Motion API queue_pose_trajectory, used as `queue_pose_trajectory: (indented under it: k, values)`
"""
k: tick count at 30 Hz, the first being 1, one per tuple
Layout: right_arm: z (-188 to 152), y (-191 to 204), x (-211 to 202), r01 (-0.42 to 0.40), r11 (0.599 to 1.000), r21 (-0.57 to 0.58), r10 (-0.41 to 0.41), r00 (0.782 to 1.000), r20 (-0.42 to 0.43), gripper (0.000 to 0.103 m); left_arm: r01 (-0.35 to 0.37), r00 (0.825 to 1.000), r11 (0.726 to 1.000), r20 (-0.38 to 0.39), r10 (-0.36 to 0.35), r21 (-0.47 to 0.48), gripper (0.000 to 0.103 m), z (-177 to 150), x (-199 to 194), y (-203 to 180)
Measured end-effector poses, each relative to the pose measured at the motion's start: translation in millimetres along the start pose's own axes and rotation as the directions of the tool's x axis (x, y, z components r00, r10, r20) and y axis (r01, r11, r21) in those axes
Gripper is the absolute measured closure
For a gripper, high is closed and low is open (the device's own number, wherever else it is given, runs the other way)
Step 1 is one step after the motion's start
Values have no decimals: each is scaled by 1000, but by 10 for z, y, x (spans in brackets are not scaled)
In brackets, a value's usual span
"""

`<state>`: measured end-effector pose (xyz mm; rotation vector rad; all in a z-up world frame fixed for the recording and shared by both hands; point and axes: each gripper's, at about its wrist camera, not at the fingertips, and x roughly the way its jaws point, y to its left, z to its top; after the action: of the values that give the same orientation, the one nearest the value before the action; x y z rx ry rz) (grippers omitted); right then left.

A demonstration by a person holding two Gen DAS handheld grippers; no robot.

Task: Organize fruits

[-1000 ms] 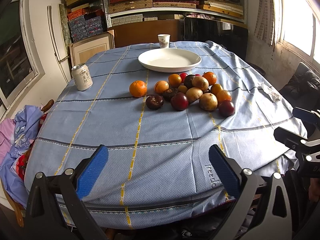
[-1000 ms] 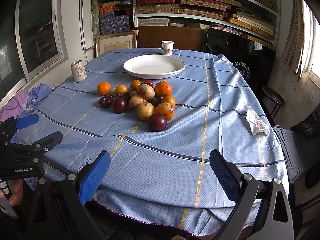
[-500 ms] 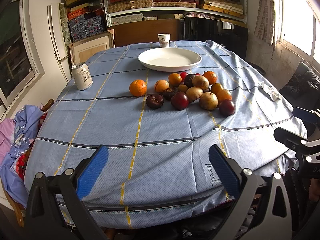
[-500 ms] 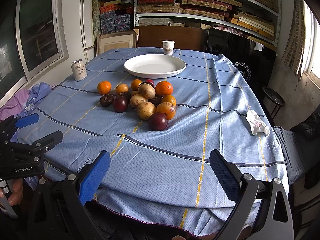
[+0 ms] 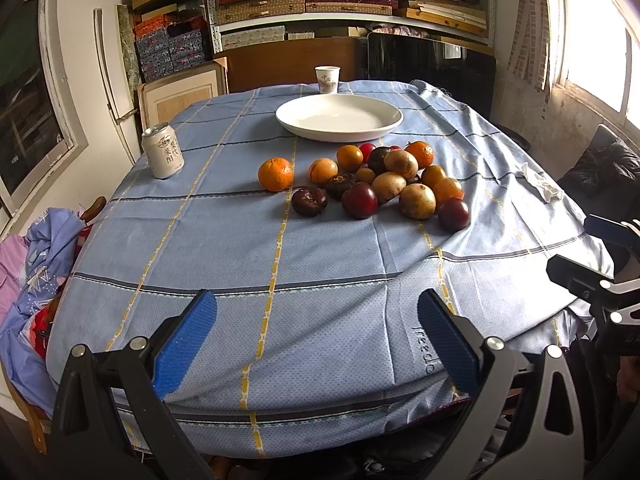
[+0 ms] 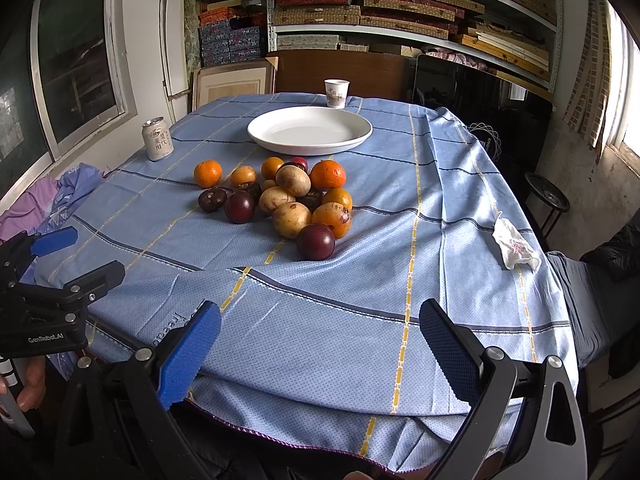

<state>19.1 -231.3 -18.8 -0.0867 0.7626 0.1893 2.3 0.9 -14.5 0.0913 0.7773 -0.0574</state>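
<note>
Fruit [image 5: 372, 184] lies heaped on the tablecloth [image 5: 320, 264] beside the bare plate [image 5: 338, 117]; both my grippers, left [image 5: 316, 336] and right [image 6: 320, 344], gape, gripping nothing.

right claw [image 6: 318, 344] eased slightly nearer the fruit pile [image 6: 286, 198], fruits looming a little larger

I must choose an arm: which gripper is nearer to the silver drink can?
Left. The left gripper sits on the silver drink can's side; the right gripper is farther across.
</note>
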Motion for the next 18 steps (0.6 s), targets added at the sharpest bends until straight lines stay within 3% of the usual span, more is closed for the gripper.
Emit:
queue_pose_trajectory:
  k: [11, 18]
  values:
    - [-30, -20, 39, -12, 1000, -1, 12, 1000, -4, 3, 42, 999, 999, -13, -42, 1, 4, 2, 41, 9]
    - [52, -172, 326, -96, 995, 16, 95, 995, 23, 3, 73, 996, 996, -47, -76, -54, 4, -13, 233, 151]
